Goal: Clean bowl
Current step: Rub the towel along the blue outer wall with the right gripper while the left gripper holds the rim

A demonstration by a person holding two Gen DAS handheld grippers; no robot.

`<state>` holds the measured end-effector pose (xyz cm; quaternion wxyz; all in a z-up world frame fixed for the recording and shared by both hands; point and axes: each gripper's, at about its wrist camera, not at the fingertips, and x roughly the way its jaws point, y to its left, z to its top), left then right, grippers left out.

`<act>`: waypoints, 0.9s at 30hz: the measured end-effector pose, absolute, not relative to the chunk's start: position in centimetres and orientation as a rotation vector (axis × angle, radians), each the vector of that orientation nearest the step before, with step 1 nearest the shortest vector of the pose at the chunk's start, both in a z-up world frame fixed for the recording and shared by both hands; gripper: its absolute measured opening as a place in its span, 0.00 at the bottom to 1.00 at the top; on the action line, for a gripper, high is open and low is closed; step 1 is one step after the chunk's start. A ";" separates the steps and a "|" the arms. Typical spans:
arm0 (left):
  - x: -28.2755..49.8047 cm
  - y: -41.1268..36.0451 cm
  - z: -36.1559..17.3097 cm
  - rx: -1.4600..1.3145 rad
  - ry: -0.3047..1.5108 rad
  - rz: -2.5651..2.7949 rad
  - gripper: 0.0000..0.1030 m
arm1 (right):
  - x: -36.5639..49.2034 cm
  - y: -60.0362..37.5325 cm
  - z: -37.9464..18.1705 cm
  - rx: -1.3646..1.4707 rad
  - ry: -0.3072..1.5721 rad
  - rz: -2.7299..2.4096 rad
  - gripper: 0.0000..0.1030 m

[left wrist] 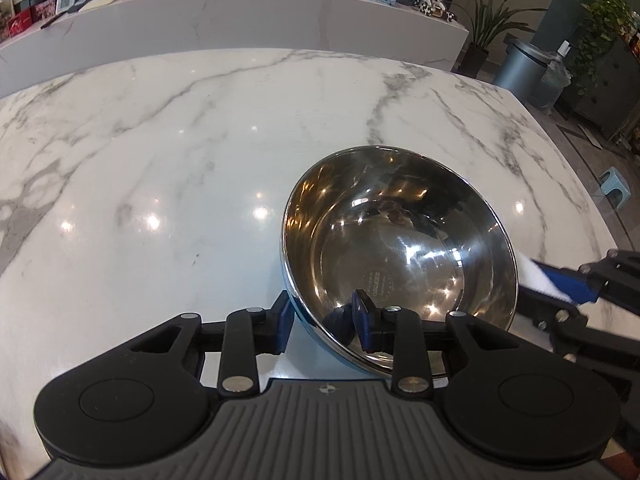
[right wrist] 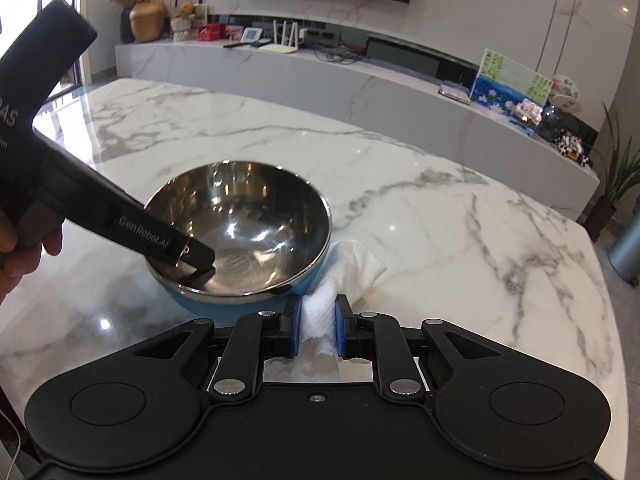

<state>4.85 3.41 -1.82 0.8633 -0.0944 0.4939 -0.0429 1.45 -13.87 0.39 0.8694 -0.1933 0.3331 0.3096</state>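
So the stainless steel bowl (left wrist: 400,256) with the blue outside sits on the marble tabletop (left wrist: 160,140), nearer its right edge. Left gripper (left wrist: 324,326) straddles the rim, one finger inside, one outside. Right gripper (right wrist: 316,330) pinches a white paper towel (right wrist: 348,268) touching the bowl's outer wall.

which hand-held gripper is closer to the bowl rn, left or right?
Left. The left hand-held gripper straddles the bowl rim, one finger inside, one outside. The right hand-held gripper sits just outside the bowl, shut on a white paper towel.
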 end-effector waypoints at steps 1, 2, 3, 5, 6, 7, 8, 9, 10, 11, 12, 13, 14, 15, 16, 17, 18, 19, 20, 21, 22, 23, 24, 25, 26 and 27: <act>4.9 3.5 -1.9 -0.211 1.043 -0.091 0.36 | 1.4 -13.8 0.3 -0.407 0.702 0.651 0.15; 4.9 3.6 -2.0 -0.223 1.051 -0.091 0.38 | 1.4 -13.7 0.2 -0.413 0.705 0.654 0.15; 4.9 3.6 -2.0 -0.231 1.058 -0.091 0.39 | 1.4 -13.6 0.1 -0.419 0.708 0.656 0.15; 4.9 3.5 -2.0 -0.230 1.062 -0.091 0.39 | 1.3 -13.3 -0.2 -0.430 0.720 0.665 0.15; 4.8 3.5 -2.0 -0.227 1.063 -0.090 0.39 | 1.2 -13.2 -0.3 -0.433 0.724 0.669 0.15; 4.8 3.5 -2.0 -0.224 1.063 -0.091 0.39 | 1.2 -13.0 -0.5 -0.440 0.732 0.677 0.15; 4.8 3.4 -2.0 -0.221 1.063 -0.092 0.39 | 1.1 -12.9 -0.7 -0.445 0.739 0.683 0.15; 4.8 3.4 -2.0 -0.219 1.064 -0.095 0.39 | 1.1 -12.7 -0.8 -0.450 0.744 0.689 0.15; 4.8 3.4 -2.0 -0.216 1.063 -0.097 0.39 | 1.0 -12.5 -0.9 -0.458 0.748 0.695 0.15; 4.9 3.4 -2.0 -0.214 1.061 -0.098 0.39 | 0.9 -12.4 -1.0 -0.467 0.750 0.700 0.15; 4.9 3.4 -2.0 -0.211 1.059 -0.100 0.38 | 0.8 -12.3 -1.1 -0.471 0.751 0.703 0.15; 4.9 3.5 -2.0 -0.210 1.057 -0.100 0.37 | 0.8 -12.3 -1.1 -0.474 0.753 0.705 0.15; 4.9 3.5 -2.0 -0.210 1.054 -0.100 0.36 | 0.8 -12.2 -1.1 -0.472 0.756 0.707 0.15; 4.9 3.6 -2.0 -0.210 1.050 -0.100 0.35 | 0.8 -12.3 -1.0 -0.469 0.758 0.706 0.15; 4.9 3.7 -2.0 -0.212 1.045 -0.100 0.32 | 0.9 -12.4 -1.0 -0.466 0.759 0.704 0.15; 4.9 3.7 -2.0 -0.213 1.041 -0.099 0.32 | 0.9 -12.5 -0.9 -0.464 0.761 0.702 0.15; 5.0 3.8 -1.9 -0.214 1.036 -0.099 0.30 | 0.9 -12.6 -0.9 -0.461 0.761 0.699 0.15; 5.0 3.9 -1.9 -0.215 1.033 -0.098 0.30 | 1.0 -12.7 -0.8 -0.457 0.760 0.695 0.15; 5.0 3.9 -1.9 -0.216 1.031 -0.096 0.29 | 1.1 -12.9 -0.7 -0.451 0.758 0.687 0.15; 5.0 3.9 -1.9 -0.215 1.030 -0.095 0.29 | 1.2 -13.0 -0.5 -0.444 0.753 0.677 0.15; 5.0 3.8 -1.9 -0.214 1.028 -0.096 0.29 | 1.4 -13.2 -0.4 -0.436 0.749 0.666 0.15; 5.0 3.8 -1.9 -0.212 1.026 -0.098 0.29 | 1.5 -13.4 -0.2 -0.424 0.740 0.655 0.15; 5.0 3.7 -1.9 -0.211 1.024 -0.102 0.29 | 1.6 -13.6 0.0 -0.414 0.731 0.644 0.15; 5.0 3.6 -2.0 -0.209 1.022 -0.105 0.29 | 1.7 -13.8 0.1 -0.406 0.724 0.634 0.15; 5.1 3.5 -2.0 -0.207 1.021 -0.108 0.29 | 1.8 -14.0 0.3 -0.400 0.719 0.626 0.15; 5.1 3.5 -2.0 -0.206 1.020 -0.110 0.29 | 1.8 -14.2 0.4 -0.395 0.714 0.619 0.15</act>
